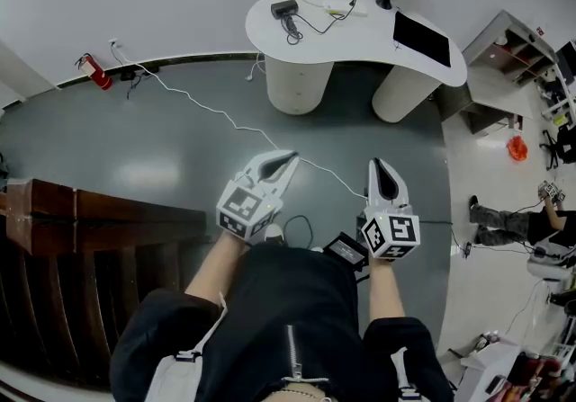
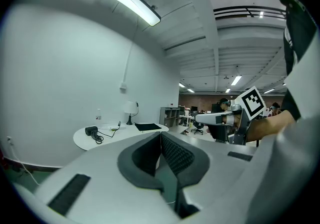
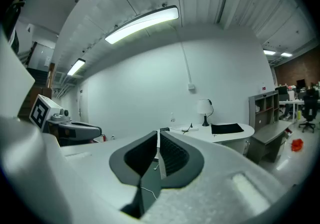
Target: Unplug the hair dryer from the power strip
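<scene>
plainly, the left gripper [image 1: 290, 157] and the right gripper [image 1: 377, 164] are held side by side, each with jaws pressed together on nothing. the hair dryer [image 1: 285, 8] is laid on the white table [image 1: 378, 42], well apart from both, with its cord run towards the power strip [image 1: 342, 10].

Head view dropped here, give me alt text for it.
Both claws, left claw and right claw, are shut and empty, held over grey floor well short of the white desk where the hair dryer lies. A white cable crosses the floor.
</scene>
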Demonstrator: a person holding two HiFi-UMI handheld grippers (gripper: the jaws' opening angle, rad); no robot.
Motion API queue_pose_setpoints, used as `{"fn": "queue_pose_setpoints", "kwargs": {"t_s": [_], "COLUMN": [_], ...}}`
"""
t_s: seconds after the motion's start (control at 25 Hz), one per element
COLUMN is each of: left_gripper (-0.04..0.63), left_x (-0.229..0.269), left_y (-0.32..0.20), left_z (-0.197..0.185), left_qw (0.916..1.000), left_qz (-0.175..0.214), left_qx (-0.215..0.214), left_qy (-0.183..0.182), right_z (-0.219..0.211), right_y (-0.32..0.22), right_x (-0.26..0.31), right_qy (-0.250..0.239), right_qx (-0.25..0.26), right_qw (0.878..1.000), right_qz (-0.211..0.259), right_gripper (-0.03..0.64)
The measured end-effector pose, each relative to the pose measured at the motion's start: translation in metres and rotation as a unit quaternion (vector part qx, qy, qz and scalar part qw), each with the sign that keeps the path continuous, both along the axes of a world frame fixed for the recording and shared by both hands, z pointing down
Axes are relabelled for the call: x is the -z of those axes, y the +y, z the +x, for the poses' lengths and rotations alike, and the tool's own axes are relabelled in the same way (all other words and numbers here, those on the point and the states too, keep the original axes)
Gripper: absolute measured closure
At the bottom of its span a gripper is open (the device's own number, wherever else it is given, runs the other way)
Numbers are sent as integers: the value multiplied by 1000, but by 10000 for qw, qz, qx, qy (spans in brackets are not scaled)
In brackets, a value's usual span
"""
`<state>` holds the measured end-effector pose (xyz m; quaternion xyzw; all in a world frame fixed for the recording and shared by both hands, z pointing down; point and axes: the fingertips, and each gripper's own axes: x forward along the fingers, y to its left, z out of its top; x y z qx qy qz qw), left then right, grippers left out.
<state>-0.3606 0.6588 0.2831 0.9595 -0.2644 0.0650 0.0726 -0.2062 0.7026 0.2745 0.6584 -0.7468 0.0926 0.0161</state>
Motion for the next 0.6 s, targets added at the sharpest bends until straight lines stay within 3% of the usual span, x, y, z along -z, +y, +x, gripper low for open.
{"fn": "queue_pose_setpoints", "kwargs": {"t_s": [0.6], "left_gripper": [583], "left_x": [-20], "left_y": [-12], "left_z": [2], "left_qw": [9998], "left_qz": [-148], "left_qx": [-142], "left_qy": [-68], "right_z": [-1], "right_y": [-14], "right_x": [-12], "right_qy": [-1], "right_qx": [-140], "right_qw": [9998], "right_qz": [-125], "right_gripper": [611]}}
